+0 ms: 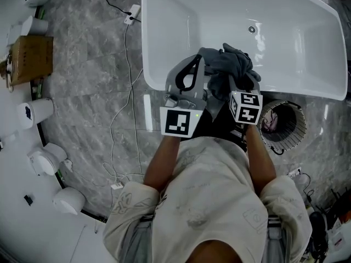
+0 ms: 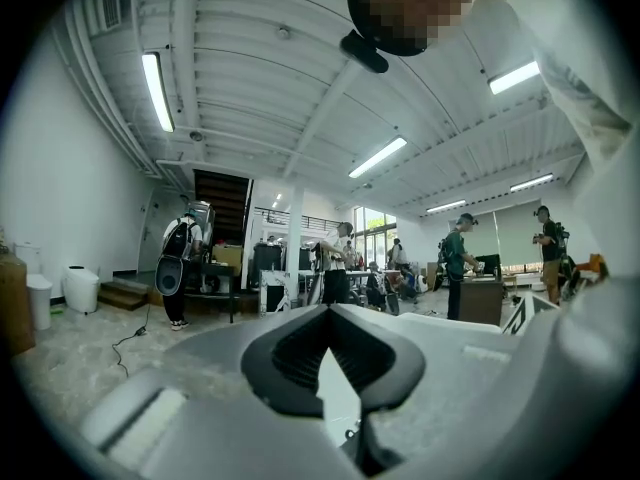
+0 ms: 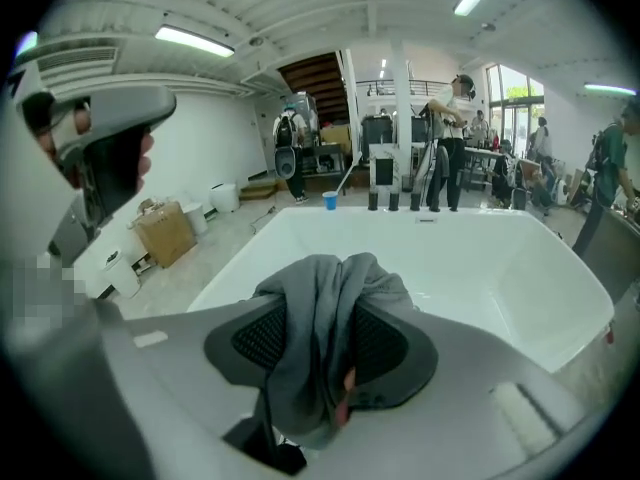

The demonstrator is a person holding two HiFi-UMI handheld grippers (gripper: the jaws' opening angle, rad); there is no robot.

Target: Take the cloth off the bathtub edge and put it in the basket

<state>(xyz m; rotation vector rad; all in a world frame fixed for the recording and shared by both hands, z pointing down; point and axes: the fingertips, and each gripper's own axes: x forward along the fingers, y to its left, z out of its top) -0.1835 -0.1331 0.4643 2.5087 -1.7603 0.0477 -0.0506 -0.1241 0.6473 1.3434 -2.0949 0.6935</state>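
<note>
A grey cloth [image 1: 229, 64] hangs bunched over the near edge of the white bathtub [image 1: 147, 48], lifted in my right gripper [image 1: 222, 80]. In the right gripper view the cloth [image 3: 320, 298] is pinched between both black pads and droops below them, with the bathtub [image 3: 470, 258] behind it. My left gripper [image 1: 188, 73] is just left of the cloth, tilted upward. Its jaws meet at the tips with nothing between them, as the left gripper view [image 2: 325, 313] confirms. The round wire basket [image 1: 282, 126] stands on the floor right of my right hand, beside the tub.
A cardboard box [image 1: 30, 59] and several white fixtures [image 1: 41, 111] line the left wall. White cables [image 1: 129, 92] trail over the marble floor left of the tub. The basket holds something pinkish. People stand by tables far off in both gripper views.
</note>
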